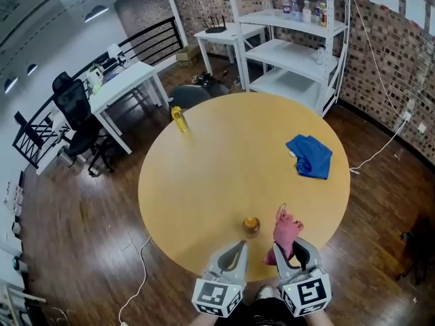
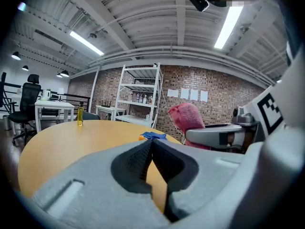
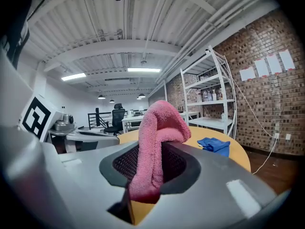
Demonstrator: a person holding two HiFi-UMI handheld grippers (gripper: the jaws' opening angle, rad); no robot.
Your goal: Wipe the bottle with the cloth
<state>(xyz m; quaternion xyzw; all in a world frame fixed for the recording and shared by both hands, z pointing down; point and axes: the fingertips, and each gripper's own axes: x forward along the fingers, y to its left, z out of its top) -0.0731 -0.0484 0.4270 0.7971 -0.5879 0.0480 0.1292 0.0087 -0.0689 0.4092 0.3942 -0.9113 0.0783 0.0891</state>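
A pink cloth sticks up from my right gripper, which is shut on it at the table's near edge; the cloth fills the space between the jaws. My left gripper sits just left of it, shut with nothing between its jaws. A small yellow bottle stands upright at the far left rim of the round table, far from both grippers, and shows in the left gripper view as a yellow bottle. A small orange-topped object sits just ahead of the left gripper.
A blue cloth lies crumpled on the table's right side, also seen as a blue cloth. Beyond the table stand a white shelving unit, white desks and office chairs. A cable runs over the wooden floor.
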